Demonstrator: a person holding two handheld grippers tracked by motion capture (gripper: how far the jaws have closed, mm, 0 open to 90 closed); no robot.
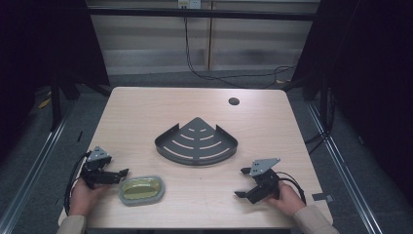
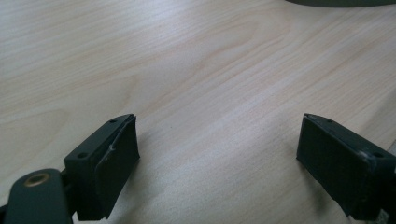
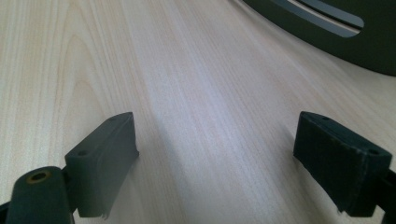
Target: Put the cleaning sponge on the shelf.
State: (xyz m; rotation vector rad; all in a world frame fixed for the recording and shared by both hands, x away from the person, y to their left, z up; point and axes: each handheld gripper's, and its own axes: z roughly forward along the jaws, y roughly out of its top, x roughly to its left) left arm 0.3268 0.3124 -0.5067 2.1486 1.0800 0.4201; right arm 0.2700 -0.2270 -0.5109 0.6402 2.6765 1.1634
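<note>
Where pale woodgrain table [image 1: 146, 112] spreads: slotted fan-shaped metal tray [image 1: 197, 143].

Dark fan-shaped slotted tray [image 1: 197, 142] flat at table centre, point toward 12 o'clock. Grey oval dish [image 1: 141, 189] with yellow-green inside at 7 o'clock, apart from it.

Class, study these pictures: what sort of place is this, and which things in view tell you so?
Probably a lab or recording workstation, not a home. A bare wooden table stands between dark curtains, cables trail across the grey floor behind, and a person holds a left gripper and right gripper.
</note>
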